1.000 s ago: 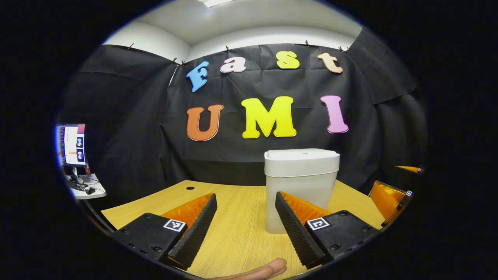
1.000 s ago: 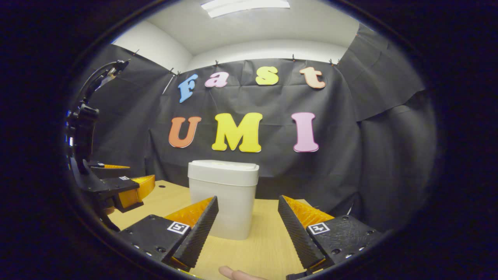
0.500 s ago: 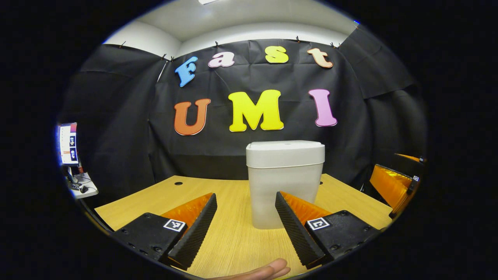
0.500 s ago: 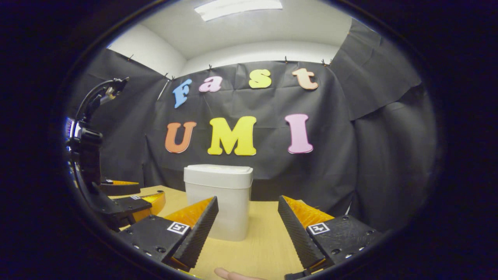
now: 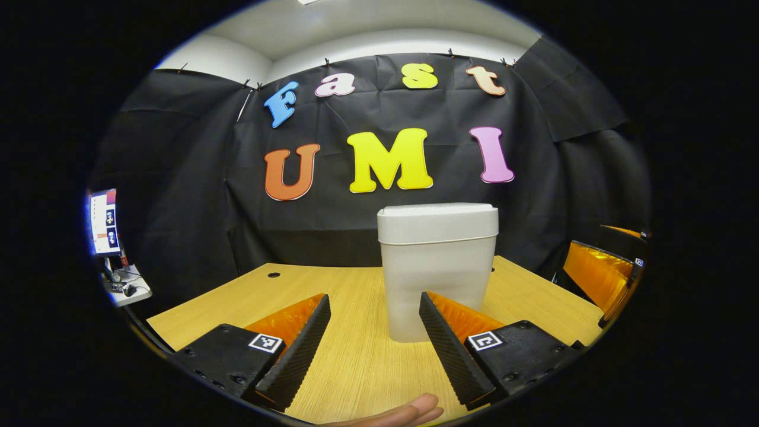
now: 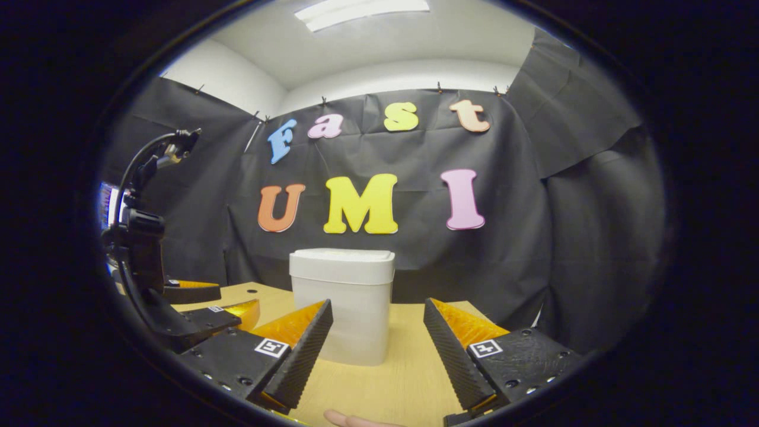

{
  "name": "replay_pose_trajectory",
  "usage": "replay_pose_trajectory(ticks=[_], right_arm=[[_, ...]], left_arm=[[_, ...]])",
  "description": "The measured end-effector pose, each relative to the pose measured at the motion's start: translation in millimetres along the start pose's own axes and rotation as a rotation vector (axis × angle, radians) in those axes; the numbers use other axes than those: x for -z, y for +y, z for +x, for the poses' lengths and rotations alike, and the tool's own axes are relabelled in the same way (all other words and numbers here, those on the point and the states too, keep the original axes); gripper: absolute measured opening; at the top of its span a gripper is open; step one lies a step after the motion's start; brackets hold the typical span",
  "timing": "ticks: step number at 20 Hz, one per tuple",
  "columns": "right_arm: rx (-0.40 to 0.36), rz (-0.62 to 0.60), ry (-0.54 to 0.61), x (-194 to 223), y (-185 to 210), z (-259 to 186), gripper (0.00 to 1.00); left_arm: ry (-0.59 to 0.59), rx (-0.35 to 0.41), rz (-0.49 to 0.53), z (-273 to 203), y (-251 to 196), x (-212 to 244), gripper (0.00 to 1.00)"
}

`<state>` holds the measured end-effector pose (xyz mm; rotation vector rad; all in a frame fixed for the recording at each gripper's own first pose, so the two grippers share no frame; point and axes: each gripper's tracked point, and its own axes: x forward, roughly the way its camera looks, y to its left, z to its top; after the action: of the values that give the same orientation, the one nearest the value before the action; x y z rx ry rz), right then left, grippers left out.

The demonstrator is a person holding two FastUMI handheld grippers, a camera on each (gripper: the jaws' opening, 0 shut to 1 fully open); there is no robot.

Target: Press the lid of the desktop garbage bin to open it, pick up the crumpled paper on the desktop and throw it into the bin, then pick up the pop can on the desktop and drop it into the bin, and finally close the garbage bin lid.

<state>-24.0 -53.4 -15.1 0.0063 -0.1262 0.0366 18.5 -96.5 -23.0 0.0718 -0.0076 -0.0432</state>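
Note:
A white garbage bin (image 5: 436, 270) stands on the wooden table (image 5: 350, 356) with its lid (image 5: 437, 220) down. In the left gripper view it is just ahead of my left gripper (image 5: 370, 347), slightly right of centre. My left gripper is open with nothing between its fingers. The right gripper view has the same bin (image 6: 344, 302) ahead and left of my right gripper (image 6: 376, 350), which is open and holds nothing. The left gripper (image 6: 195, 308) appears at the left of the right gripper view, and the right gripper (image 5: 599, 281) at the right edge of the left gripper view.
A fingertip (image 5: 409, 411) of the person shows at the bottom of the left gripper view, another fingertip (image 6: 347, 420) at the bottom of the right gripper view. A monitor (image 5: 104, 222) and a small side table (image 5: 127, 287) stand far left. The table has a cable hole (image 5: 273, 275).
Both gripper views have sunk lower, so the bin sits higher in them. In the left gripper view the bin slid from right toward the centre. Both grippers stayed open.

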Motion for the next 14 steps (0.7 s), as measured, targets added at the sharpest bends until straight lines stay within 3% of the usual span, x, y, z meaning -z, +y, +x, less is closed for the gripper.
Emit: replay_pose_trajectory(ticks=[14], right_arm=[[-0.026,-0.006,0.007,2.0,10.7,-2.4,0.94]], left_arm=[[-0.019,-0.024,0.022,-2.0,11.8,-6.7,0.97]])
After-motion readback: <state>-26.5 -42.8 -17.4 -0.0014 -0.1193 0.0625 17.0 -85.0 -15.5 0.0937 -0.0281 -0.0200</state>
